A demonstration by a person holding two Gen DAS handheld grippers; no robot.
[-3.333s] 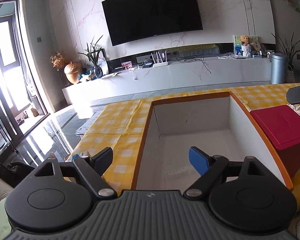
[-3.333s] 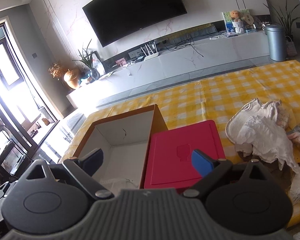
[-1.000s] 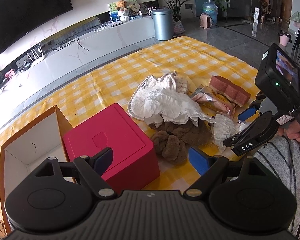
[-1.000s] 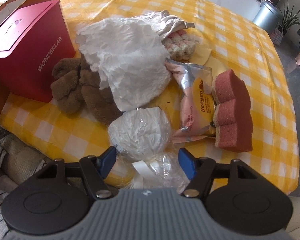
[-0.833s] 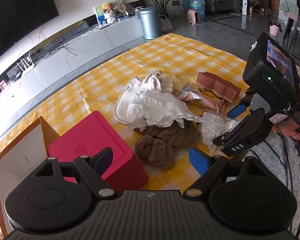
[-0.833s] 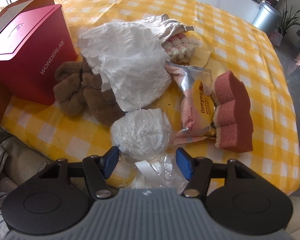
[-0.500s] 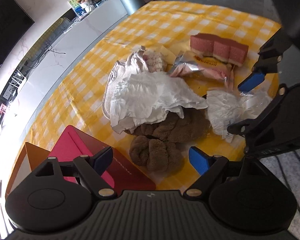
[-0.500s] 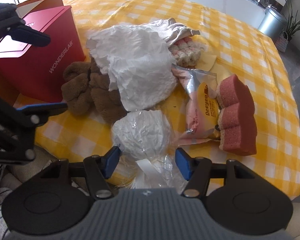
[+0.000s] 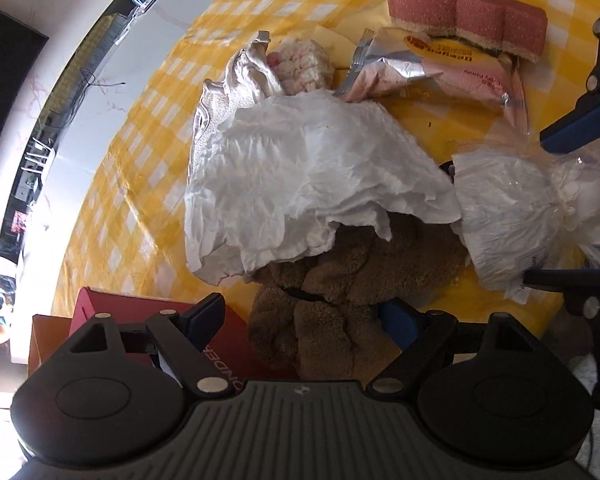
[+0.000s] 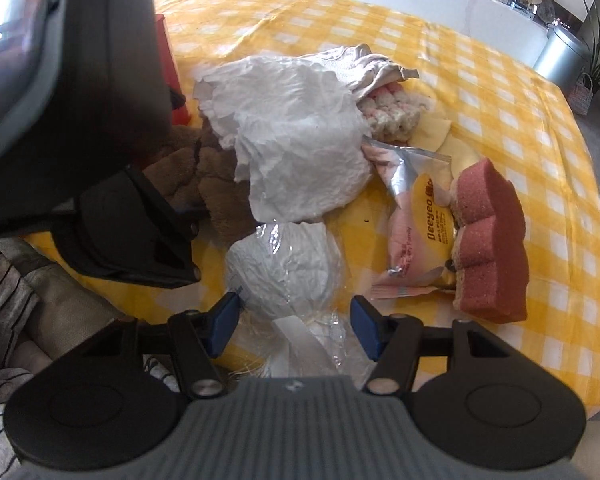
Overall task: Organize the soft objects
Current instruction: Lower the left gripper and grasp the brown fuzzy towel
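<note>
A heap of soft things lies on the yellow checked tablecloth (image 9: 140, 168). On top is a crumpled white cloth (image 9: 300, 168), partly covering a brown plush piece (image 9: 340, 292). My left gripper (image 9: 300, 320) is open and points steeply down, its fingers on either side of the plush's near end. A clear bag of white stuffing (image 10: 284, 268) lies at the table's near edge. My right gripper (image 10: 296, 320) is open, with the bag's clear tail between its fingers. A pink sponge (image 10: 488, 240) and a pink wipes packet (image 10: 416, 236) lie to the right.
A red box (image 9: 100, 308) stands just left of the plush, with an orange-rimmed cardboard box (image 9: 40, 336) behind it. A pink-and-white knitted piece (image 9: 304, 64) and a beige cloth (image 9: 228, 92) lie at the heap's far side. The left tool's body (image 10: 60, 80) crowds the right view. A person's striped sleeve (image 10: 4, 292) is at the table's near edge.
My left gripper has swung down from above the red box to low over the brown plush. My right gripper has kept its place, its fingers drawn slightly closer around the bag.
</note>
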